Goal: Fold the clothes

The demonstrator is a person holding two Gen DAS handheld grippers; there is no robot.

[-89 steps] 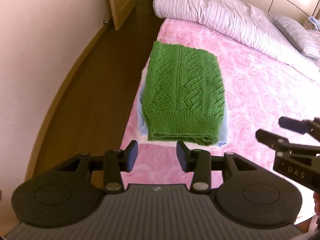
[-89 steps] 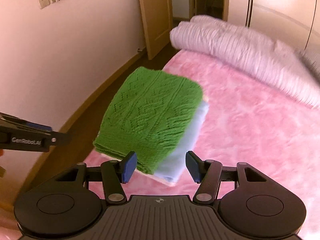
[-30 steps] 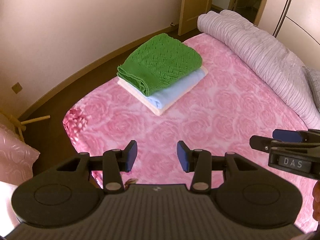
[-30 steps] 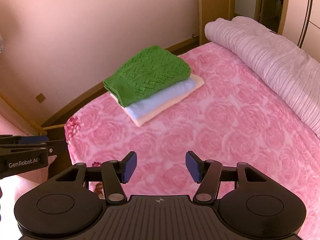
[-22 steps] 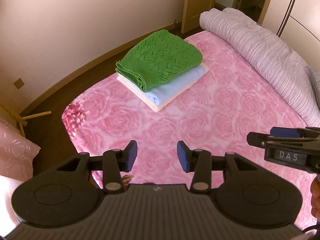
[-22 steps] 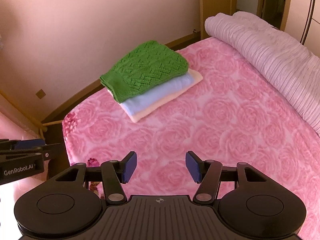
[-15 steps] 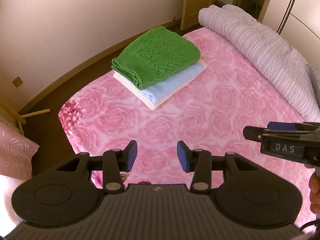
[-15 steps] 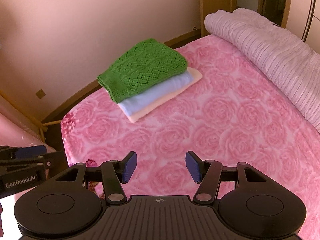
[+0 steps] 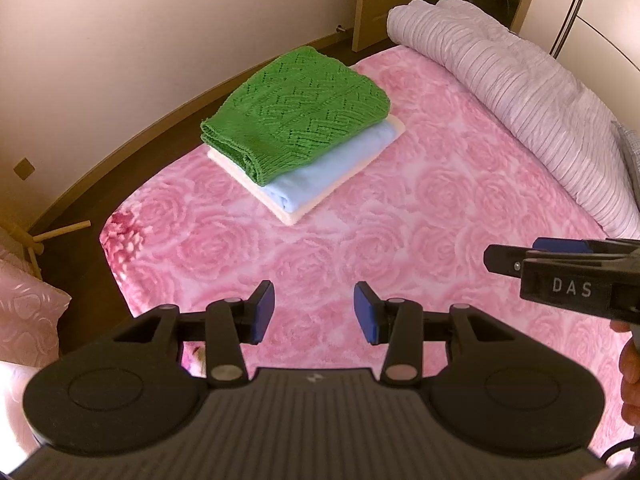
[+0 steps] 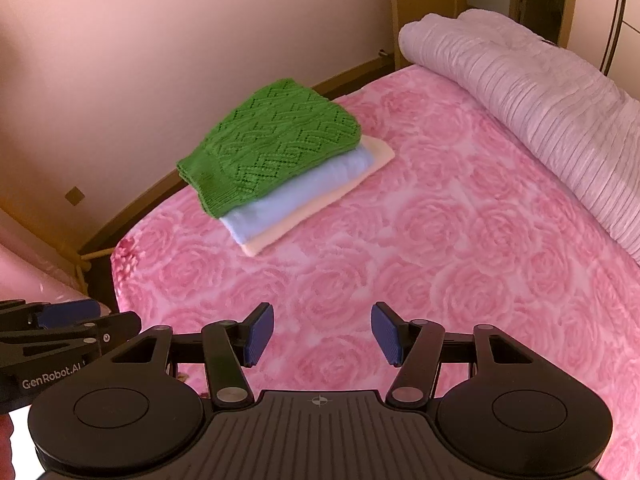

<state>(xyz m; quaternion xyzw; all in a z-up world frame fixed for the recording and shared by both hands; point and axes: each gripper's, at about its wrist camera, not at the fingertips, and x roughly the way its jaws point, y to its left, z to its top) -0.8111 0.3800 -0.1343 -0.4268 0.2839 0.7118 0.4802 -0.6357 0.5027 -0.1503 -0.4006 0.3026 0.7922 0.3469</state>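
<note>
Three folded garments sit in one stack near the corner of the bed (image 9: 400, 240), toward 11 o'clock from both cameras. On top lies a green knit sweater (image 9: 296, 114) with an openwork zigzag pattern, its thick folded edge facing the cameras. Under it is a pale blue garment (image 9: 332, 172), and at the bottom a cream garment (image 9: 304, 212) whose edges stick out beyond the blue one along the near side and at the 1 o'clock corner. The bed carries a pink rose-patterned blanket, and a rolled lilac striped duvet (image 9: 532, 100) lies along its far edge, from 12 round to 3 o'clock, well apart from the stack.

Neither tool touches the clothes. The left gripper (image 9: 315, 312) hovers over bare pink blanket at 6 o'clock from the stack, jaws released and parted with nothing between the blue pads. The right gripper (image 10: 323, 334) hangs likewise, jaws spread wide and holding nothing. In the left wrist view the right gripper shows at 3 o'clock, side-on, marked DAS; in the right wrist view the left gripper shows at 9 o'clock.

A wooden door frame (image 9: 372, 4) stands beyond the stack at 12 o'clock, against the beige wall (image 9: 140, 40).
</note>
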